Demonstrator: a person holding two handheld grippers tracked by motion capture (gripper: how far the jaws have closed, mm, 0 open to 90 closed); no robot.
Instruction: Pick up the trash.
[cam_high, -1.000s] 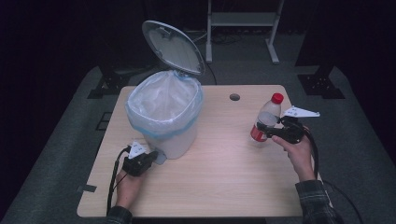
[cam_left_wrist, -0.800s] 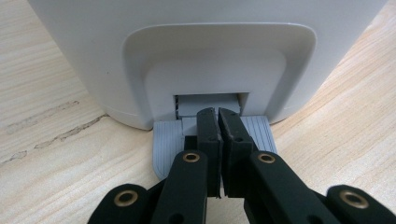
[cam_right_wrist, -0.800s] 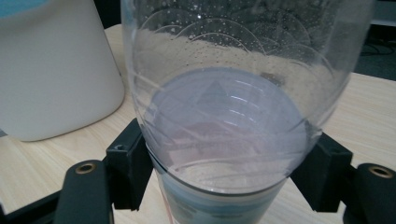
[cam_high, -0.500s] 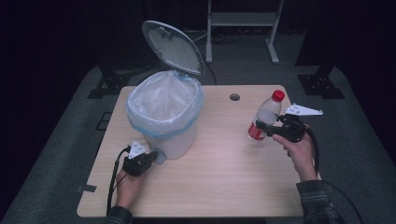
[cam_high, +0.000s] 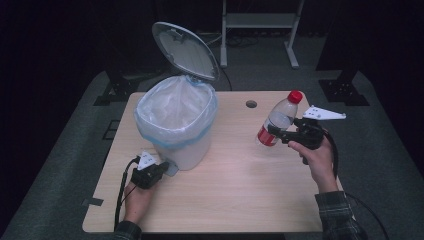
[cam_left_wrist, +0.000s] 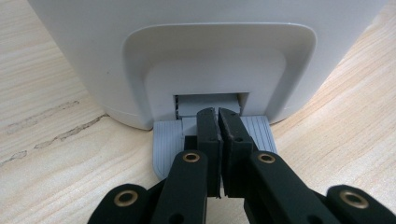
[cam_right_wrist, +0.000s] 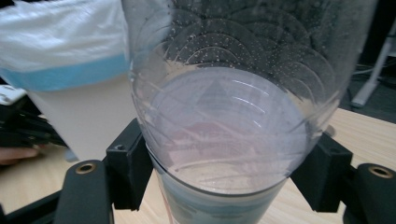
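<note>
Step in hand: carrying the bottle (cam_high: 277, 122) across to the open bin (cam_high: 176, 127) while the pedal (cam_left_wrist: 168, 140) is kept down.
Left gripper (cam_high: 159, 170): jaws closed together with nothing between them, tips resting on the grey pedal at the foot of the bin.
Right gripper (cam_high: 276, 134): jaws clamped on the lower body of the clear bottle, one pad on each side, as seen in the right gripper view.
Where the bottle is: held off the table (cam_high: 240, 190) at the right side, tilted with its red cap (cam_high: 295, 96) up and away, well apart from the bin.
Where the bin is: on the left half of the table, lid (cam_high: 186, 50) tipped up and back, bag (cam_high: 175, 107) folded over the rim with a blue band.
Doing it well: steady downward pressure on the pedal throughout, otherwise likely for the lid to drop.
Path: up and over the near rim, high enough to miss the bag's edge, then toward the middle of the opening.
Release: only once the bottle hangs above the bag's hollow, not above the rim.
Grip: firm but not crushing, since thin plastic probably gives and slips.
Risk: a knock of the bottle's base on the rim, or a snag on the raised lid.
</note>
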